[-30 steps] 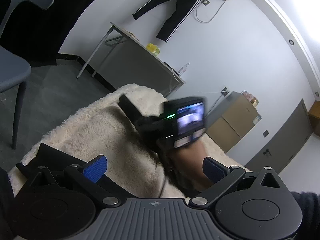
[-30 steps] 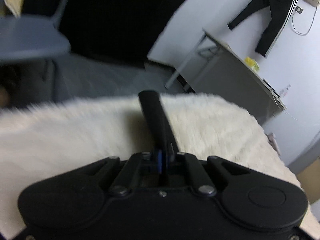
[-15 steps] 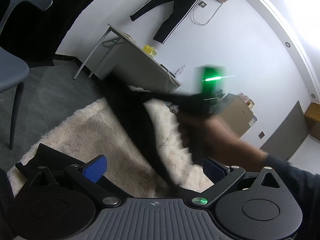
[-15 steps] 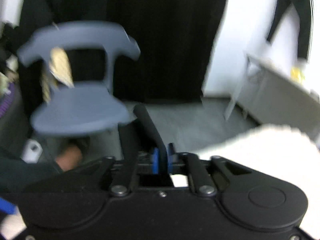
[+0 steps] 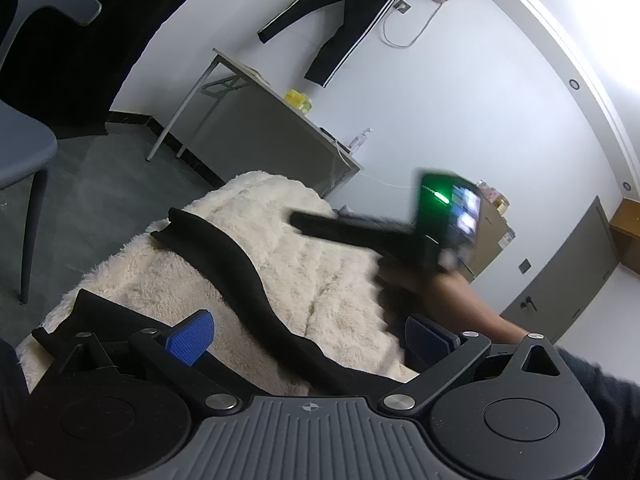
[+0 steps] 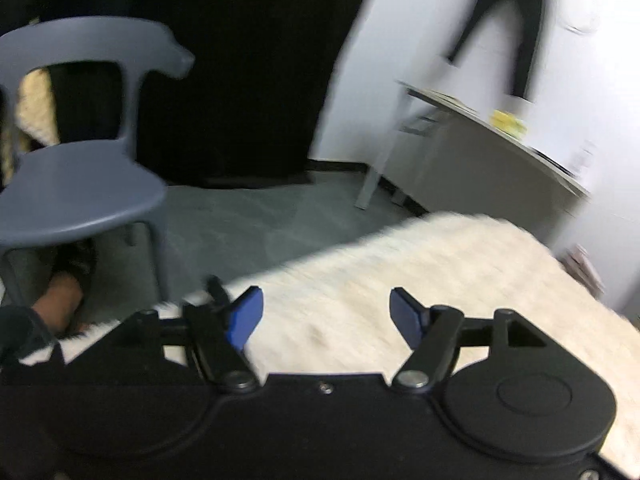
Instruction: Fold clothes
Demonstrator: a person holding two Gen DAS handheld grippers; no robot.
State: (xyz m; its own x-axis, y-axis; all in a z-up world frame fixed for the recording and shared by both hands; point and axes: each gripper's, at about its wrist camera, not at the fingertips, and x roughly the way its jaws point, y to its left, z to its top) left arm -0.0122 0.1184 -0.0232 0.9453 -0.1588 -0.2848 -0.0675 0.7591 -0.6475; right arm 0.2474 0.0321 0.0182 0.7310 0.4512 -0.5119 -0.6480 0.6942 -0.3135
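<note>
Cream fleece blanket (image 5: 320, 272) pads the surface where the black garment (image 5: 240, 272) lies in a long strip, released by the right hand-held gripper (image 6: 326, 314), whose jaws have just been opening and stand empty; the left hand-held gripper (image 5: 312, 330) waits open above the cloth, likely for the next fold.

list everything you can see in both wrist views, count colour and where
garment: 1, black, long strip draped across the blanket
blanket: 1, cream, fluffy, under the garment
chair: 1, grey-blue, on the floor left of the blanket
desk: 1, grey, against the white wall
trousers: 1, black with white stripes, hung on the wall
cabinet: 1, tan, far right
left gripper: blue pads, open
right gripper: blue pads, just opened, nothing between
</note>
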